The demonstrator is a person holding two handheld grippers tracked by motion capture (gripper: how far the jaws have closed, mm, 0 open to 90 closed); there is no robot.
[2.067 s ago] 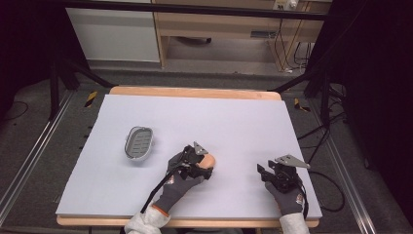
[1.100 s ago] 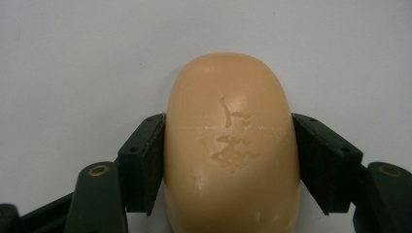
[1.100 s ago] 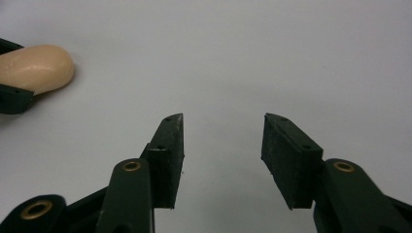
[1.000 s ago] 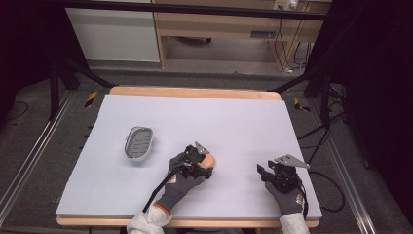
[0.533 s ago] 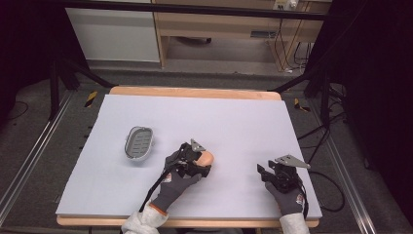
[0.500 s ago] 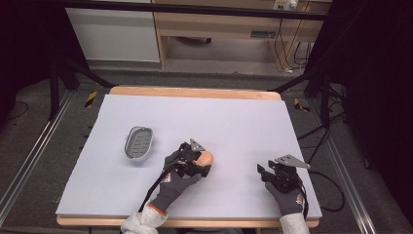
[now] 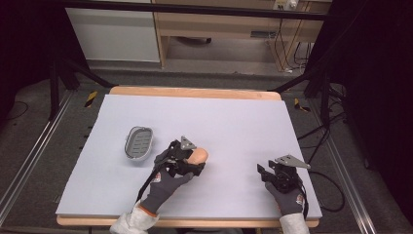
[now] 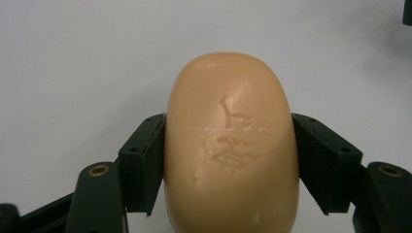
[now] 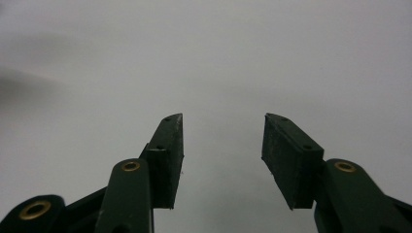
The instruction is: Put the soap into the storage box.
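Nearest me, I found the right gripper (image 7: 263, 171) at the worktop's (image 7: 234, 122) near right edge, its fingers (image 9: 167, 160) apart with nothing between them. Further in, the left gripper (image 7: 197, 161) had its fingers (image 8: 143, 160) clamped on the tan soap bar (image 8: 231, 145) near mid-worktop. Beyond, to its left, lay the grey soap dish (image 7: 139, 143).

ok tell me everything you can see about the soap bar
The soap bar is a smooth, rounded oval of tan-peach colour with a waxy look. Its upper face carries shallow scuffs and a faint line across it. The left gripper is shut on it, one black pad pressed on each long side. In the high view it sits over the white table cover, right of the grey soap dish, apart from it.
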